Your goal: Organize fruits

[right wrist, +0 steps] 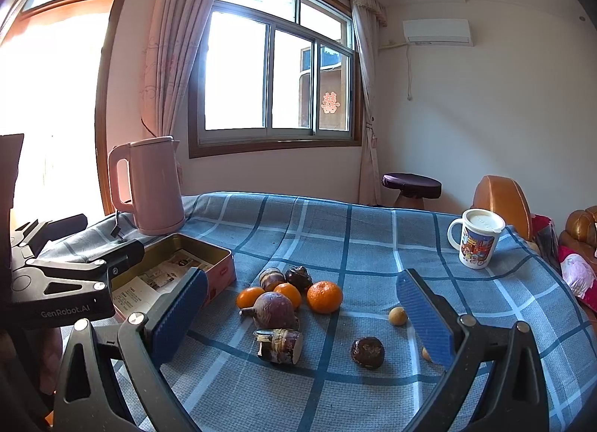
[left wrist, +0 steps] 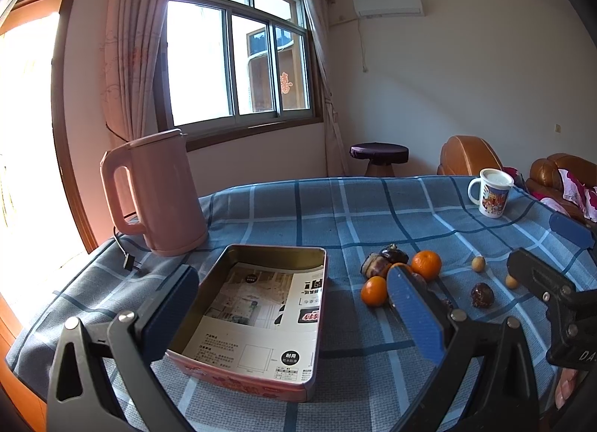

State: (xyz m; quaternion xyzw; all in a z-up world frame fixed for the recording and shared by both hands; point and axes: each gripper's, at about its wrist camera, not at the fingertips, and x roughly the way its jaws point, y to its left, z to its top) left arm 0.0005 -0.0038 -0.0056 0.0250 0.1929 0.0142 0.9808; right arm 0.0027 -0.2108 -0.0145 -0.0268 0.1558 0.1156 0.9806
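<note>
- The left gripper (left wrist: 294, 316) hovered with its blue pads spread wide and nothing between them; the open tin (left wrist: 261, 316) lay on the table beneath that gap.
- The right gripper (right wrist: 309, 316) was likewise wide open and empty, held above the fruit pile.
- Only the right wrist view showed the whole pile: three oranges (right wrist: 324, 296) clustered with a round purple fruit (right wrist: 274, 309) in front, two dark pieces (right wrist: 298, 278) behind, and a cut dark chunk (right wrist: 279, 345) nearer the camera.
- In the left wrist view the left gripper's right pad (left wrist: 414, 316) covered part of that cluster, leaving two oranges (left wrist: 426, 264) clear.
- A dark wrinkled fruit (right wrist: 367, 352) lay apart to the right of the pile, with a small tan fruit (right wrist: 397, 316) just beside the right gripper's right pad (right wrist: 425, 320); a second tan one (right wrist: 425, 353) was half hidden by that pad.
- The left wrist view showed the tin's inside, lined with printed paper (left wrist: 257, 305), holding no fruit.
- The tin sat left of the fruit on the blue checked cloth (right wrist: 335, 230).
- A pink kettle (left wrist: 156, 193) stood far left behind the tin, its plug (left wrist: 130, 264) lying on the cloth.
- A lidded mug (right wrist: 475, 239) stood at the far right, well apart from the fruit.
</note>
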